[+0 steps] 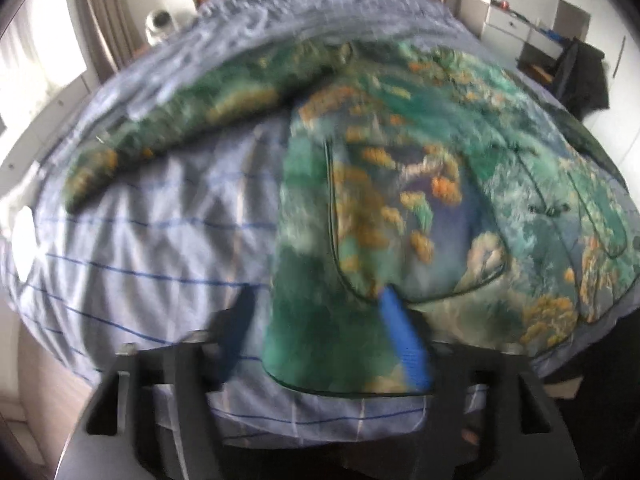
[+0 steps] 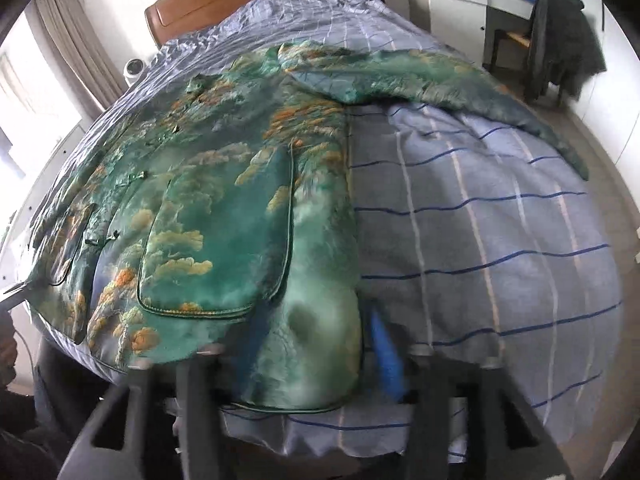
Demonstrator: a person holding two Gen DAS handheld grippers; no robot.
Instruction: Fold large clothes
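Over jacket (image 1: 384, 184) hem | left gripper (image 1: 320, 320) spread, angled down | right gripper (image 2: 296, 344) spread

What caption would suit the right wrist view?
Open right gripper over the hem of a green patterned jacket spread on a striped bed.

**Tongs Status: Both Units Open, Angled Downward**

Left tongs (image 1: 316, 332): jaws parted wide. One finger carries a blue pad (image 1: 404, 344); the opposite finger (image 1: 240, 320) appears dark and motion-blurred. The pads are not pressed together. The unit points steeply downward.

Right tongs (image 2: 296, 344): jaws parted, gap narrower than on the left unit. The blue-padded finger (image 2: 384, 356) stands at the right of the view; the opposite finger (image 2: 200, 364) is dark and blurred at the left. The unit points steeply downward.

A hand (image 2: 8, 356) is partly visible at the left edge of the right wrist view; its details cannot be resolved.
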